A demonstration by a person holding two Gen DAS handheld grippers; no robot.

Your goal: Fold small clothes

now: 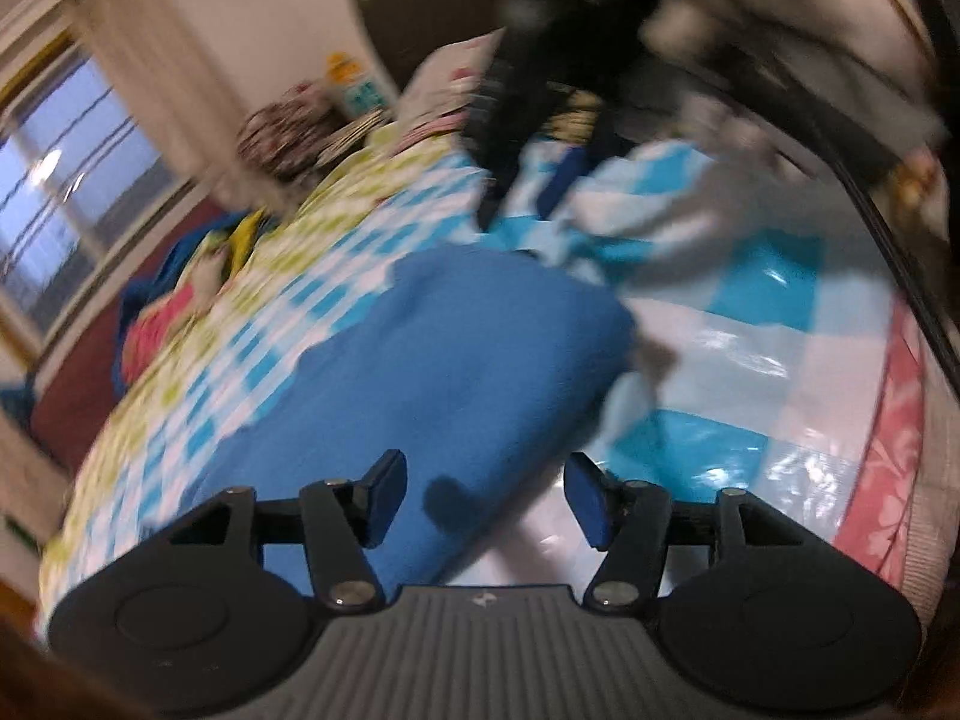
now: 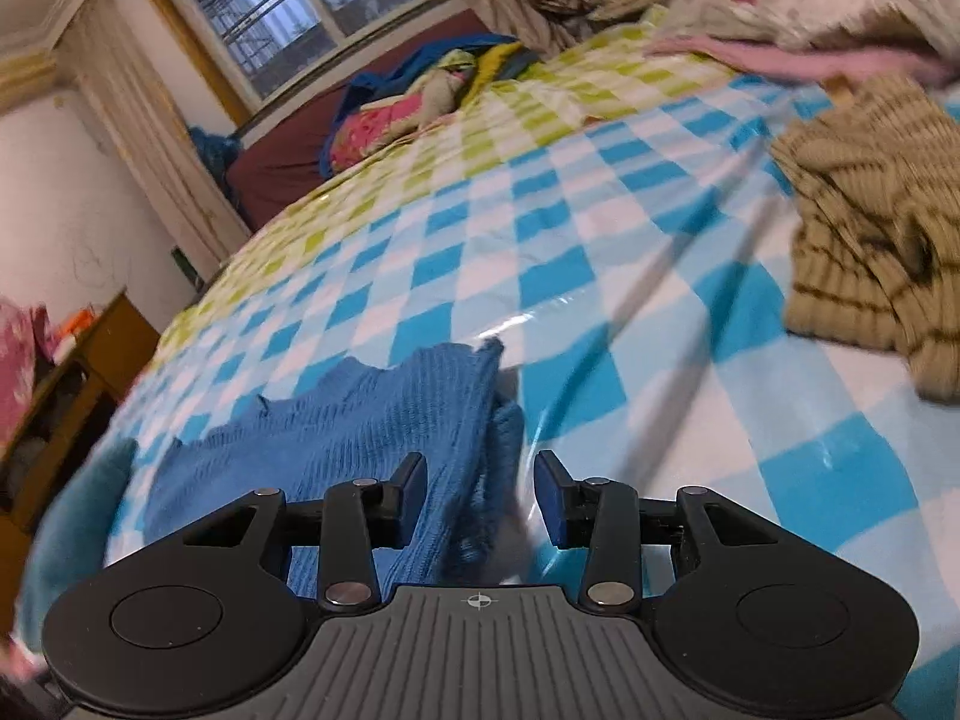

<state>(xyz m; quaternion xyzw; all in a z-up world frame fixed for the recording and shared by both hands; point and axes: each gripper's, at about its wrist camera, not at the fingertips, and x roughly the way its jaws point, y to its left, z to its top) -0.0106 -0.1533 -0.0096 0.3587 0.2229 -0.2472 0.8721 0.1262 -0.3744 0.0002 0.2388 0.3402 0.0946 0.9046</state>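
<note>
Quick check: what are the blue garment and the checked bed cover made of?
Blue garment: looks like soft ribbed knit, matte; fine ridges and a wavy edge show. Checked bed cover: likely plastic-coated or vinyl sheet; shiny glare streaks and stiff creases suggest it.

Dim indoor light, glare on the plastic sheet (image 2: pixel 540 312) — heavy motion blur, fisheye-bent edges.

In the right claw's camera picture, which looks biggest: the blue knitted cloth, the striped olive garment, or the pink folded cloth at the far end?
1. Blue knitted cloth, though it lies nearest the camera.
2. Striped olive garment, not much smaller.
3. Pink folded cloth, farthest away, so its true size is unsure.
</note>
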